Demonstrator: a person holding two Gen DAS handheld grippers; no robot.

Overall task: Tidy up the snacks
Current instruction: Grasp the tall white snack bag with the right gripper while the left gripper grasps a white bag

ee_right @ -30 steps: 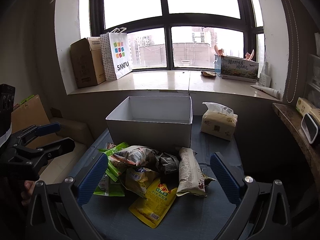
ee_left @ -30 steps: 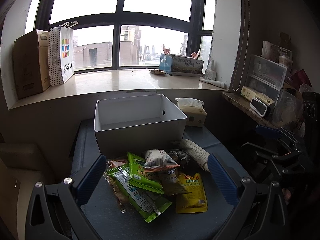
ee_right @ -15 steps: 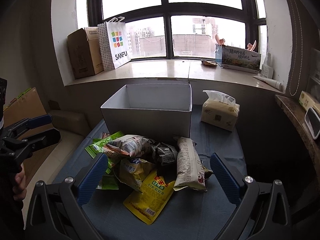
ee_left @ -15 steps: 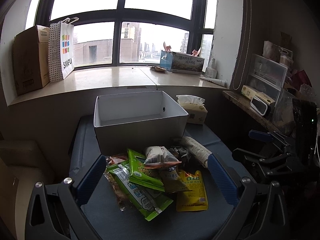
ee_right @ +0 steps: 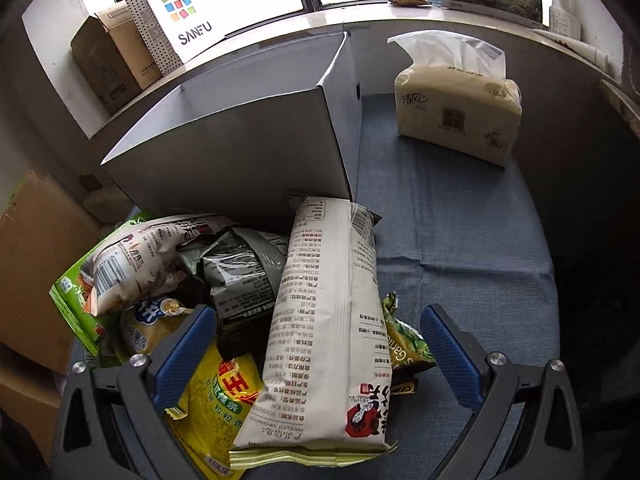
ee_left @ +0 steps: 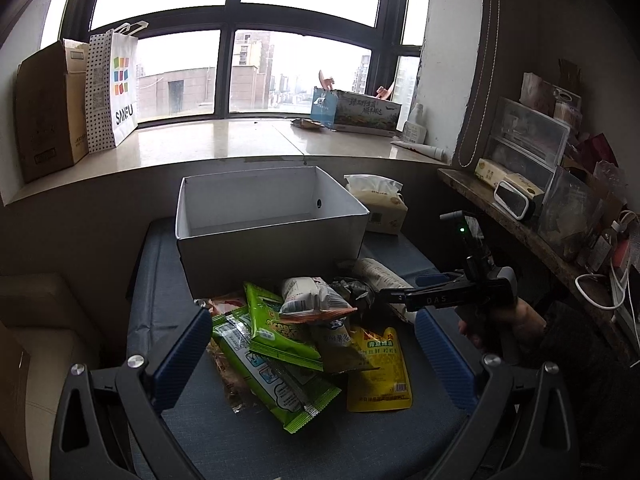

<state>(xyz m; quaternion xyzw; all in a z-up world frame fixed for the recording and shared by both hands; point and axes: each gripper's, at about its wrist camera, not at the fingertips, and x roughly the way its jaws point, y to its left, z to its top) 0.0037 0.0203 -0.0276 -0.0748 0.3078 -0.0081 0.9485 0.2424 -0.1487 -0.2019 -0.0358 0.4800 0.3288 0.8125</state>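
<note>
A heap of snack packets lies on a dark blue padded surface (ee_left: 160,280), just in front of an open white cardboard box (ee_left: 272,232) that shows nothing inside. The right gripper (ee_right: 316,344) is low over the heap with its blue fingers (ee_right: 188,344) spread wide, one on each side of a long cream-coloured paper-look snack bag with red print (ee_right: 324,328); the fingers do not press the bag. This bag lies lengthwise, its far end touching the front wall of the box. Beside it, to the left, are a crumpled grey foil packet (ee_right: 240,276), a yellow flat pouch (ee_right: 216,404) and a white puffed bag (ee_right: 136,264). The left gripper (ee_left: 316,356) hovers higher, its fingers also wide apart and holding nothing, with bright green packets (ee_left: 280,336) between them in the view. In the left view, a person's hand (ee_left: 508,324) holds the right tool. A soft pack of tissues (ee_right: 456,112) stands to the right of the box.
</note>
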